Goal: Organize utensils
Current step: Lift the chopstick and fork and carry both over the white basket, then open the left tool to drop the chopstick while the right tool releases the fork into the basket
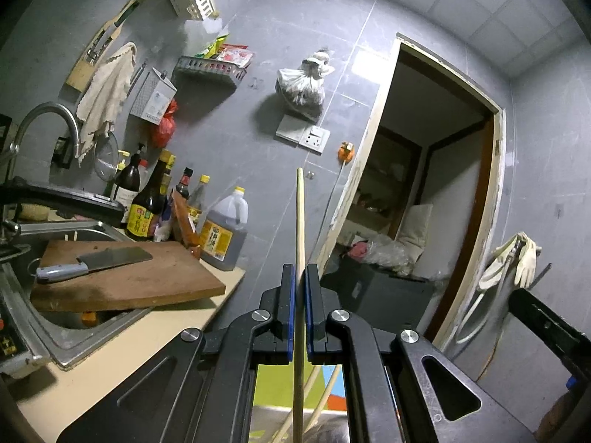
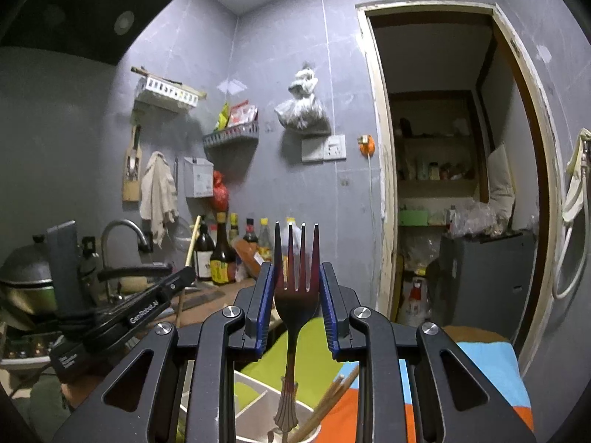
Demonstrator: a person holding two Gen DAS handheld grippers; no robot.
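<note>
While both hands are carrying utensils above a divided white holder (image 2: 255, 402), the left gripper (image 1: 300, 277) is clamping a single pale wooden chopstick (image 1: 300, 221) between its blue pads, jaws nearly together, with the stick standing upright and running down past the fingers toward the holder below. The right gripper (image 2: 297, 277) is gripping a dark metal fork (image 2: 296, 288) across the base of its head, jaws only partly closed because the fork's width is keeping them apart; the tines are pointing up and the ornate handle end is hanging down over the round cup section of the holder, where more chopsticks (image 2: 332, 395) are already leaning. The holder is sitting on a brightly coloured cloth (image 2: 480, 369) of green, orange and blue. Off to the side, a cleaver (image 1: 92, 262) is lying on a wooden cutting board (image 1: 147, 280) across the sink (image 1: 66, 339), apparently not yet being dealt with. Judging by this, the step in hand is bringing each utensil over its compartment for sorting. Next, each piece is probably needing to be lined up over the right section, lowered handle-first until its end is inside the walls, and only then released, since letting go too high risks the fork or stick tipping out or knocking the leaning chopsticks.
</note>
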